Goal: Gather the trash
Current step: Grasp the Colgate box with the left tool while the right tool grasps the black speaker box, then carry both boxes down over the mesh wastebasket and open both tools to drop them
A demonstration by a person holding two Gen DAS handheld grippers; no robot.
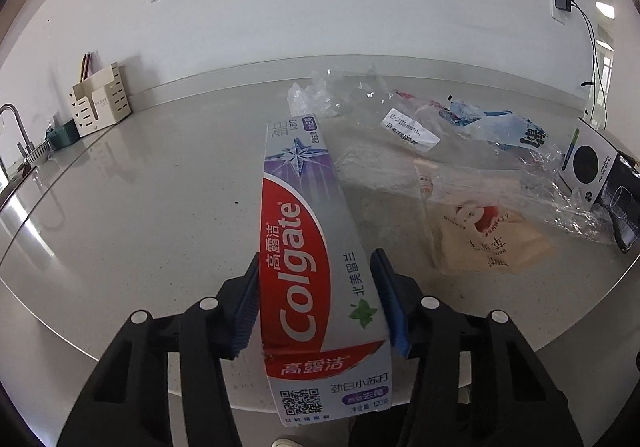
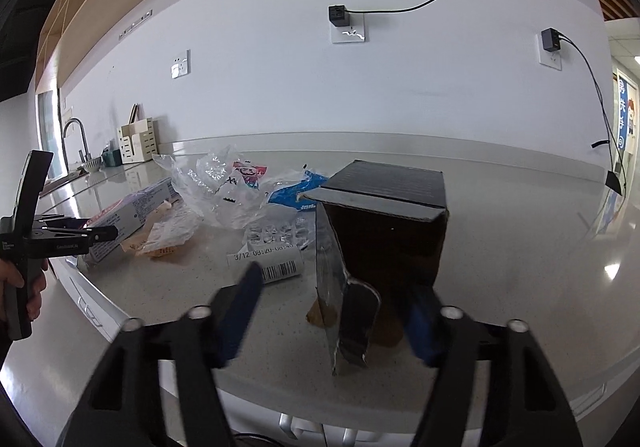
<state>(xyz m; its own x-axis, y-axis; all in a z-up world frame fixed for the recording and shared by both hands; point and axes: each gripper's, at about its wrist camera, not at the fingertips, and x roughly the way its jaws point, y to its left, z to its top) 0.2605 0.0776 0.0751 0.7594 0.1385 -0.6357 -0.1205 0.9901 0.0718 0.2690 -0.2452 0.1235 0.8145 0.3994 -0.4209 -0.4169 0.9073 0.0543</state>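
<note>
On the grey speckled bench (image 1: 140, 207), we find most trash uncollected: crumpled clear plastic wrappers (image 1: 360, 103) and a beige paper bag (image 1: 492, 243). Our left claw (image 1: 320, 299) grips the red-and-silver "Colgate" toothpaste carton (image 1: 316, 247), marked "120"; our right claw (image 2: 332, 323), spread wide, straddles an open black cardboard box (image 2: 388, 215).

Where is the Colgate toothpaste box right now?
The Colgate toothpaste box sits clamped in the left gripper, left of the plastic wrappers, above the countertop.
</note>
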